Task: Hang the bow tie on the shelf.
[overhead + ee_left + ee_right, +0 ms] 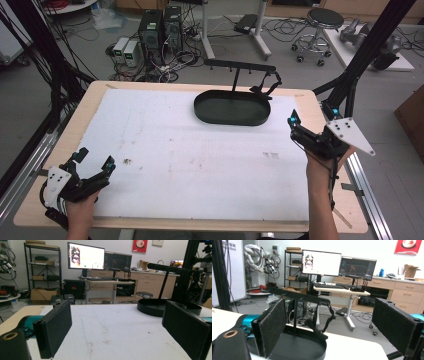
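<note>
Black oval tray w/ an upright post and top crossbar sits at 12–1 o'clock on the white table, near the far edge; a black strap hangs from the bar's right end down to the tray rim.

Right gripper at 3 o'clock, jaws wide apart, holding nothing, aimed toward the tray; in the right gripper view the tray and strap lie just ahead between the jaws. Left gripper at 8 o'clock, also wide open and empty, well apart from the tray.

Handling, as a guess: tray looks rigid, thin-walled, prob. light metal or plastic, smooth so maybe slippery; best hold on post or bar, or pinch the rim; strap is soft, will swing.

Writing: partial "…ibot" on a white panel, top left of the right gripper view; monitor text too small to read.
</note>
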Motion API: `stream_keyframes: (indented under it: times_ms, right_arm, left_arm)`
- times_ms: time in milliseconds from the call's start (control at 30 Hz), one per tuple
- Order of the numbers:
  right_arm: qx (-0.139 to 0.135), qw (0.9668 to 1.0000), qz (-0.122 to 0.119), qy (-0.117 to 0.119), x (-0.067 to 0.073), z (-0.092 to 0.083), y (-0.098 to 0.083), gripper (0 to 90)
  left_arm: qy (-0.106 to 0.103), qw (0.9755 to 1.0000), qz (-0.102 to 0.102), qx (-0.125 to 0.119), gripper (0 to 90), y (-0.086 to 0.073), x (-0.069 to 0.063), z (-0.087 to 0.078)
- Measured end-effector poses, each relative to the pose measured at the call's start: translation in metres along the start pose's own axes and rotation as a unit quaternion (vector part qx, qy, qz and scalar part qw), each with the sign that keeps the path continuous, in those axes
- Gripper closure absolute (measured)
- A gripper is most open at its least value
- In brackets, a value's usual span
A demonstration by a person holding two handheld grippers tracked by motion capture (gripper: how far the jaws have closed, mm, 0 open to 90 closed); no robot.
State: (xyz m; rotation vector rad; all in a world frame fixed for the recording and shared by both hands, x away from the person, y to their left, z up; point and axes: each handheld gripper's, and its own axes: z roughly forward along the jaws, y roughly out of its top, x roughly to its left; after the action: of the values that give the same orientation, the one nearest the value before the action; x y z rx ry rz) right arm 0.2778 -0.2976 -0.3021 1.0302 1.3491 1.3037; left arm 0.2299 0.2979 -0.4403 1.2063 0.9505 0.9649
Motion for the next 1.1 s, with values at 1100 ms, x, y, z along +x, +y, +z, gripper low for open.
stream_keyframes:
  times_ms: [1100]
  right_arm:
    - [0.036, 0.9982, 0.045, 0.014, -0.001, -0.063, -0.108, 11.6]
  left_arm:
    - [0.004, 0.9993, 0.034, 0.013, 9.6, 0.004, -0.005, -0.002]
